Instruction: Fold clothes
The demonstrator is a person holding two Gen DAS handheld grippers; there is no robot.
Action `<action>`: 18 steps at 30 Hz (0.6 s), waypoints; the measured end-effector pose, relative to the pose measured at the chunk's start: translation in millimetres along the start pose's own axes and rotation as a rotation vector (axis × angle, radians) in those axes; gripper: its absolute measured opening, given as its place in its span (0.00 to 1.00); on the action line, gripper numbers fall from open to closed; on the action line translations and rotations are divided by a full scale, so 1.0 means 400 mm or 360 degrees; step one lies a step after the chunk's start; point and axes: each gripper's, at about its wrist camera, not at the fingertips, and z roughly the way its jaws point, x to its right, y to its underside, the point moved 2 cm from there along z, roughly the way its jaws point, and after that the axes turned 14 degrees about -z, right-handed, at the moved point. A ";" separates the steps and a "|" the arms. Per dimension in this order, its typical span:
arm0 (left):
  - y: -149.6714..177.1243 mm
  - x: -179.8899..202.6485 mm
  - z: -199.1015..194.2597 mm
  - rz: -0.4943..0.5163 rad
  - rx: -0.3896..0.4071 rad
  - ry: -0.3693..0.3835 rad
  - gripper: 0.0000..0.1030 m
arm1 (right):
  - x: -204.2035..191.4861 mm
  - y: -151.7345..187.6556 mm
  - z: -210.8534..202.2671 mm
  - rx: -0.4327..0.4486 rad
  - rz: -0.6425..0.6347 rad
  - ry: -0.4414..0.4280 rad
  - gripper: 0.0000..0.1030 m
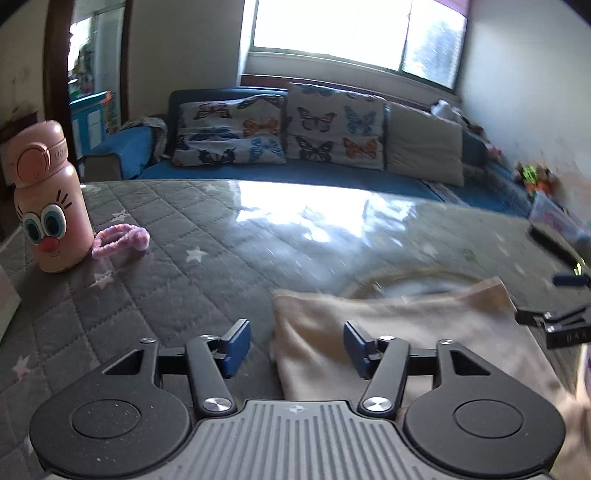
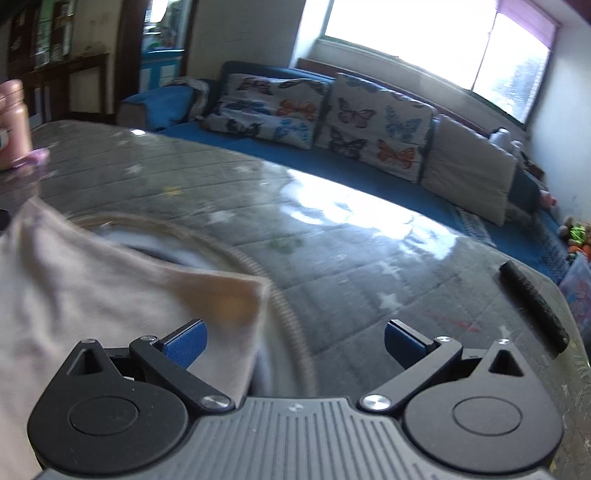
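Partly blurred and cut off by both frames' edges, the beige garment (image 1: 406, 332) is seen lying flat on the grey quilted table cover (image 1: 184, 258), its long axis running sideways between the spread, empty left gripper (image 1: 295, 347) and right gripper (image 2: 295, 343), with a pink bottle (image 1: 48, 199) and purple loop (image 1: 122, 238) set well apart.

Bright window (image 1: 354, 33) above a blue sofa (image 1: 280, 173), butterfly cushions (image 1: 229, 129), a plain cushion (image 1: 424, 144), white walls (image 1: 524, 92), glare on the quilted grey table cover (image 1: 177, 236)
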 end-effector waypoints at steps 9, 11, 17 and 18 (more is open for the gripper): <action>0.178 0.102 -0.122 0.0373 -0.0012 0.0038 0.82 | -0.141 0.055 -0.159 0.0033 -0.0251 -0.0165 1.00; 0.216 0.122 -0.144 0.0438 -0.0011 0.0043 0.87 | -0.166 0.070 -0.186 0.0039 -0.0281 -0.0196 1.00; 0.315 0.165 -0.210 0.0606 0.0049 0.0047 0.90 | -0.250 0.126 -0.279 0.0112 -0.0401 -0.0238 1.00; 0.327 0.167 -0.222 0.0619 0.0062 0.0054 0.90 | -0.266 0.136 -0.298 0.0142 -0.0431 -0.0231 1.00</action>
